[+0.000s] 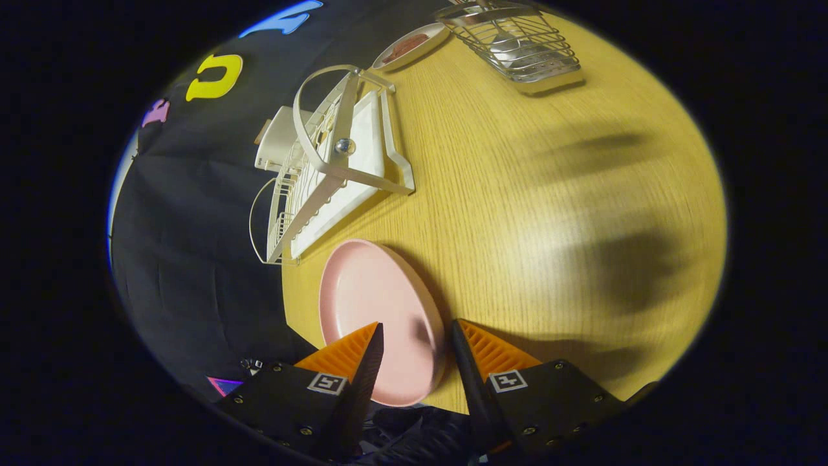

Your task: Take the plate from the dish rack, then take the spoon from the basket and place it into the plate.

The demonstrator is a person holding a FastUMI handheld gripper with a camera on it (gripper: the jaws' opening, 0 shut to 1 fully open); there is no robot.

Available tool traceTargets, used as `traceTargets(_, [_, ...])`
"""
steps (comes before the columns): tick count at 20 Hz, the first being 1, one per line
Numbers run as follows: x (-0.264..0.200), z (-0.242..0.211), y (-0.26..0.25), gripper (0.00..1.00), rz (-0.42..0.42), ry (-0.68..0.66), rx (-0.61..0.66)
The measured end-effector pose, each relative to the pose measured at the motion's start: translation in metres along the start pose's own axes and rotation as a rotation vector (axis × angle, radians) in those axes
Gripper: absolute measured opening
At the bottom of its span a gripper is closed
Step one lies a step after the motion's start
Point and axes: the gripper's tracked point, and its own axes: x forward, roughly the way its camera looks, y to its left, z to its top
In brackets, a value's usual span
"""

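We find the tool (417,336) with its fingers spread wide, gripping nothing. The pink plate (378,310) lies flat on the surface (537,213) between and just ahead of them, already out of the white dish rack (336,168) beyond it. The wire basket (517,39), far ahead, appears to hold the spoon (508,44); its handle is unclear. Risk, in our judgement: the plate sits near the surface edge, and a finger brushing it on departure could push it off.
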Motion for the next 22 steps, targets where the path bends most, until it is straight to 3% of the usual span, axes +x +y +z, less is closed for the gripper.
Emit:
traceTargets(7, [-0.037,0.028,-0.004,0.71,0.016,-0.081,-0.017])
traceTargets(14, [-0.112,0.147,0.019,0.70,-0.022,-0.376,-0.105])
traceTargets(18, [-0.148,0.221,0.015,0.70,-0.101,-0.541,-0.139])
traceTargets(22, [-0.163,0.273,-0.008,0.70,-0.188,-0.641,-0.094])
